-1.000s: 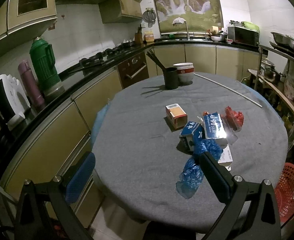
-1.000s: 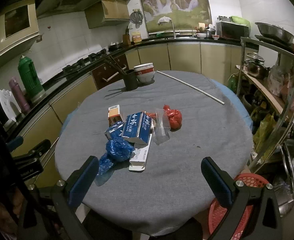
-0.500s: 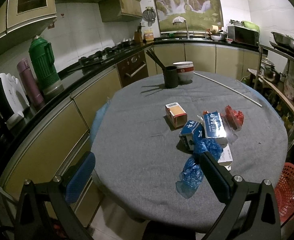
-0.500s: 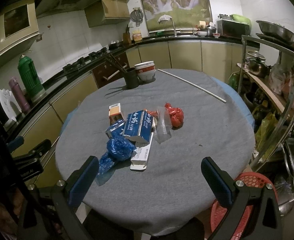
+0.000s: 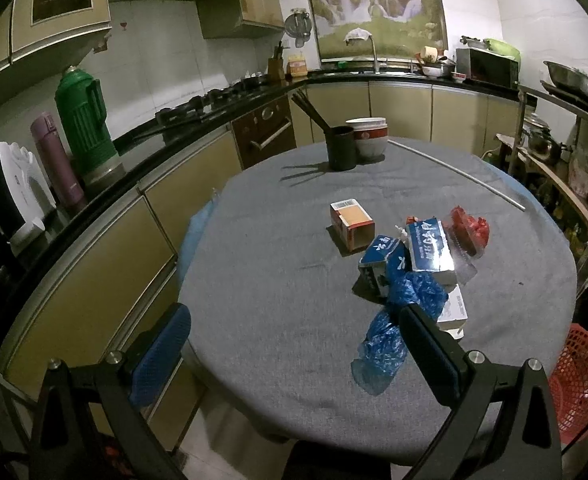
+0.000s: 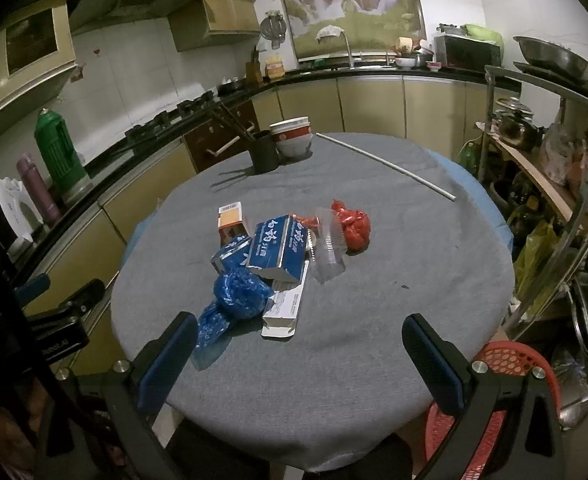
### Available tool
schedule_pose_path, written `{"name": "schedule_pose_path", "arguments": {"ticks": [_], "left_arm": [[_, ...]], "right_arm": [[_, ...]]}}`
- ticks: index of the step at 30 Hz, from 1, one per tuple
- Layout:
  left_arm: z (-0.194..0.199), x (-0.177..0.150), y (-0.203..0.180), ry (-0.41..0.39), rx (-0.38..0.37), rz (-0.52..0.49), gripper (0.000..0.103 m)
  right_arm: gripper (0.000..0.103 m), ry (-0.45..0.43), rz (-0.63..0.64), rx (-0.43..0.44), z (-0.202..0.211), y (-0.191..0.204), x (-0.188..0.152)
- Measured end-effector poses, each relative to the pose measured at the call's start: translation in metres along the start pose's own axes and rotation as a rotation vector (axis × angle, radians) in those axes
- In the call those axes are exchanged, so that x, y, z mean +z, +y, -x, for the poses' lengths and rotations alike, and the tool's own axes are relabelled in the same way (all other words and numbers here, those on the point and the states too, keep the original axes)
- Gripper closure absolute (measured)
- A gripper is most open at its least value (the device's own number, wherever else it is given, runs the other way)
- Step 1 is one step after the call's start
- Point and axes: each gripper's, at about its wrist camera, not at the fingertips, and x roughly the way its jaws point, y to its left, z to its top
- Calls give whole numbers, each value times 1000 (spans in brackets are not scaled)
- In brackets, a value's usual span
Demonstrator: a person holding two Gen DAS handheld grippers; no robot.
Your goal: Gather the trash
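Observation:
A pile of trash lies on the round grey table (image 6: pixel 394 264): a crumpled blue plastic bag (image 6: pixel 235 294), two blue cartons (image 6: pixel 279 246), a flat white box (image 6: pixel 287 306), an orange box (image 6: pixel 229 220), a clear plastic cup (image 6: pixel 330 246) and a red bag (image 6: pixel 354 226). The pile also shows in the left wrist view, with the blue bag (image 5: pixel 398 320) and orange box (image 5: pixel 352 222). My left gripper (image 5: pixel 294 354) is open and empty at the table's near edge. My right gripper (image 6: pixel 300 360) is open and empty, just short of the pile.
A red mesh basket (image 6: pixel 506 384) stands on the floor at the right, below the table edge. A dark chopstick holder (image 6: pixel 263 154), stacked bowls (image 6: pixel 294 136) and a long white rod (image 6: pixel 386 166) lie at the far side. Counters curve along the left; a metal rack (image 6: pixel 554 184) stands right.
The right gripper has shifted slightly, so the pile sits a little nearer in its view. The left view is nearly unchanged. Both grippers stay open.

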Motion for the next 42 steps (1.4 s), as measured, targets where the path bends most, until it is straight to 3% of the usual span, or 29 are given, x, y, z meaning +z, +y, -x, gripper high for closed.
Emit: {"name": "schedule_pose_path", "arguments": {"ticks": [7, 15, 23, 31, 34, 36, 37, 40, 41, 42], "left_arm": [[-2, 0, 0, -1, 16, -14, 0], [-16, -2, 3, 34, -23, 9, 0], [-84, -20, 1, 206, -180, 89, 0], [-135, -28, -44, 370, -431, 90, 0], [-154, -33, -62, 424, -499, 66, 19], [-163, -38, -67, 452, -527, 57, 51], [-169, -41, -69, 478, -551, 58, 58], [-175, -47, -61, 471, -597, 100, 64], [-174, -47, -57, 463, -605, 109, 66], [-172, -47, -55, 451, -605, 113, 67]], "right_arm": [[0, 0, 16, -3, -6, 2, 1], [0, 10, -4, 43, -11, 7, 4], [0, 61, -99, 102, -34, -17, 0], [1, 110, -210, 174, -71, -41, 10], [1, 135, -233, 201, -87, -45, 16], [1, 160, -241, 213, -101, -46, 21], [1, 167, -241, 221, -107, -45, 24], [1, 195, -208, 228, -134, -35, 35], [4, 204, -190, 223, -143, -30, 39], [13, 212, -177, 224, -149, -26, 41]]}}
